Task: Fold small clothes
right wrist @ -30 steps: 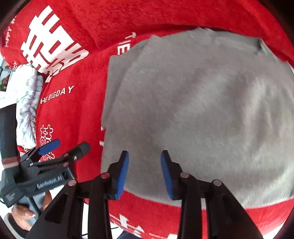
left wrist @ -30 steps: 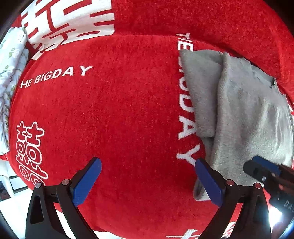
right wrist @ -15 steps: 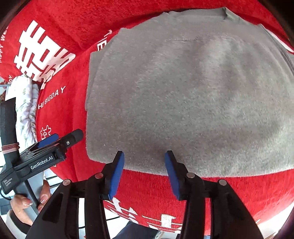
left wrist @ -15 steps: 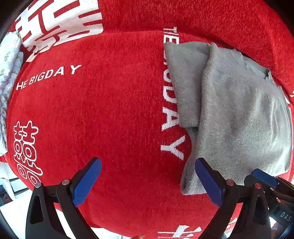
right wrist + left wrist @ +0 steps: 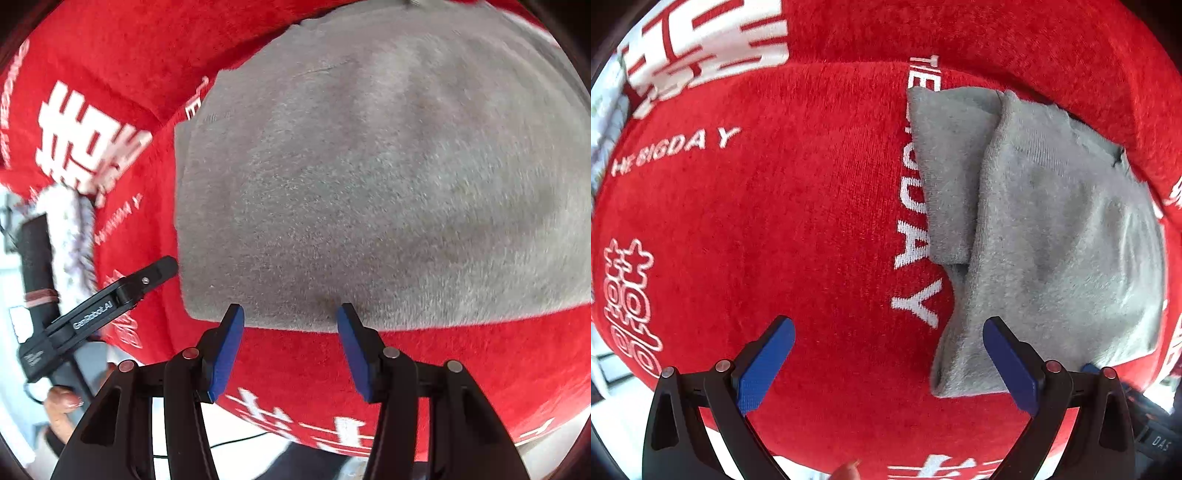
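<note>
1. We open on the grey garment (image 5: 1052,236), lying folded on the red printed blanket (image 5: 775,221). In the left wrist view it sits to the right, a narrower flap tucked under its left edge.

2. Our right gripper (image 5: 290,347) has just been opening: its blue pads stood closer together a second ago and now stand clearly apart, with nothing between them. The garment's near hem lies just beyond the tips, red blanket showing in the gap.

3. That same view has slid along. A second ago the pads were over the grey cloth; now they hang at its front edge, and the cloth fills most of the view above them. We read that as a release and pull-back, so this fold looks laid down.

4. Our left gripper (image 5: 888,363) has its fingers spread wide and empty over bare blanket. Its right pad (image 5: 1008,365) sits just at the garment's lower left corner, which has drifted in from the right of the view over the second.

5. From the right wrist view we see the left gripper's tip near the garment's left edge.

6. Our judgement: one more fold is likely, or a tidy-up of that flap.
</note>
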{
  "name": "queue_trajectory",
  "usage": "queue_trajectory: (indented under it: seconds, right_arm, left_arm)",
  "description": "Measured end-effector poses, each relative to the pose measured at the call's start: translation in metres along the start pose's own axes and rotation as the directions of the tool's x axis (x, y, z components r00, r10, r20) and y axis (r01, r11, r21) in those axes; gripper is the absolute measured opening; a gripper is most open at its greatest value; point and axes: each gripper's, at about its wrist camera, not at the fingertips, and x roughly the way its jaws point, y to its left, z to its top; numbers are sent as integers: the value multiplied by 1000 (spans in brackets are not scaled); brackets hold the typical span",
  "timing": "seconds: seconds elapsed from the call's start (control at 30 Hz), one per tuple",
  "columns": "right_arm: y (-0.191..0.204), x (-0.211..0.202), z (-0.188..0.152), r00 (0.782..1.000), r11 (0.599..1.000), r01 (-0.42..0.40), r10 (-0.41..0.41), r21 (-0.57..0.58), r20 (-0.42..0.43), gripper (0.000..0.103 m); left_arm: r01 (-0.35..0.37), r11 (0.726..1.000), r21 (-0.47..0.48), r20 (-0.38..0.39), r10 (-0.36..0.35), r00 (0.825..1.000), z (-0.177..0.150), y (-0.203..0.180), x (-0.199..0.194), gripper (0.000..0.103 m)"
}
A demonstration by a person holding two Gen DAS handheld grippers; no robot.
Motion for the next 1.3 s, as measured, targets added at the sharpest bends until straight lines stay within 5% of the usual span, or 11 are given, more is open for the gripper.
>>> queue_trajectory:
  seconds: [0.27, 0.63, 0.67, 0.7, 0.73, 0.87, 0.93, 1.07, 1.13, 1.2, 1.3]
  right_arm:
    - [-48, -2, -29, 980, 951, -194, 177, 243, 91, 57]
    - [-57, 26, -20, 895, 808, -434, 334, 400, 296, 59]
    - [-56, 29, -18, 890, 791, -449, 352, 416, 291, 54]
    - [-57, 31, -17, 882, 772, -467, 375, 431, 285, 23]
    - [-58, 32, -16, 867, 748, -498, 410, 438, 284, 8]
    - [-48, 5, -7, 814, 745, -577, 489, 335, 314, 8]
    - [-40, -12, -2, 800, 758, -592, 510, 275, 316, 8]
    - [-30, -25, 4, 811, 795, -570, 504, 207, 296, 8]
    - [-31, -23, 3, 844, 831, -522, 469, 195, 261, 8]
    - [-29, -16, 0, 901, 887, -424, 391, 185, 189, 9]
    - [-29, -8, -6, 963, 952, -270, 264, 147, 55, 15]
  left_arm:
    - [141, 987, -78, -28, -143, 989, 19, 22, 14, 102]
    - [385, 921, -57, -95, -388, 917, 35, -10, 35, 102]
    - [399, 915, -50, -102, -402, 910, 36, -14, 37, 102]
    - [412, 910, -40, -108, -414, 904, 39, -18, 39, 102]
    - [417, 908, -32, -112, -418, 901, 39, -21, 39, 102]
    - [451, 892, -6, -132, -448, 884, 50, -36, 43, 102]
    - [498, 867, -15, -148, -495, 856, 57, -44, 44, 102]
    - [543, 839, -12, -147, -539, 829, 68, -63, 42, 102]
    - [544, 839, 13, -129, -538, 833, 71, -75, 37, 89]
    - [485, 872, 64, -134, -474, 870, 72, -88, 36, 36]
    - [401, 906, 132, -133, -385, 913, 67, -103, 38, 36]
